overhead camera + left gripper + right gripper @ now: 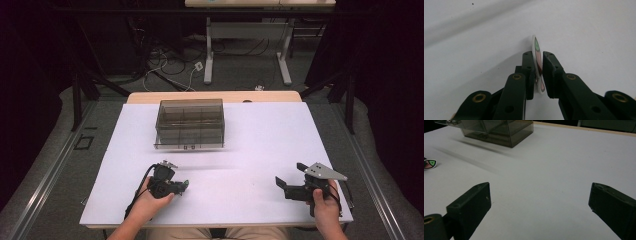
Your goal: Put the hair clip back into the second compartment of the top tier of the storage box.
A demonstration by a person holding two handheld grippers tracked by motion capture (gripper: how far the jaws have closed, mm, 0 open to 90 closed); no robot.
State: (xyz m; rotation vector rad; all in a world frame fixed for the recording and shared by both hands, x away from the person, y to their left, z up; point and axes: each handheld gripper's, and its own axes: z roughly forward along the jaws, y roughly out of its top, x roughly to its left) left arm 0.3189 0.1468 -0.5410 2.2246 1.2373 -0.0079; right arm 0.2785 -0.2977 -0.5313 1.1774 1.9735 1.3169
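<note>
Your table point(260, 130) is covered by a white surface that reaches from the near edge almost to the far one, where a strip of bare wood shows. The largest thing on it is the smoky see-through box point(189, 123), divided inside into compartments; it sits toward the far edge, a little left of the middle, and you can see it again at the top left of the right gripper view point(499, 131).

Your right gripper point(292, 177) is near the near right corner, with its jaws spread wide and nothing between them, as the right gripper view shows point(539, 202).

Your left gripper point(183, 185) is by the near edge, left of the middle, well apart from the box. Its jaws are pressed together on a small flat disc point(538, 63), white-rimmed with green and pink markings. The disc stands on edge between the pads, its top poking out past the jaw tips, just above the white surface. From the right gripper view, the disc shows at the far left point(429, 164).
</note>
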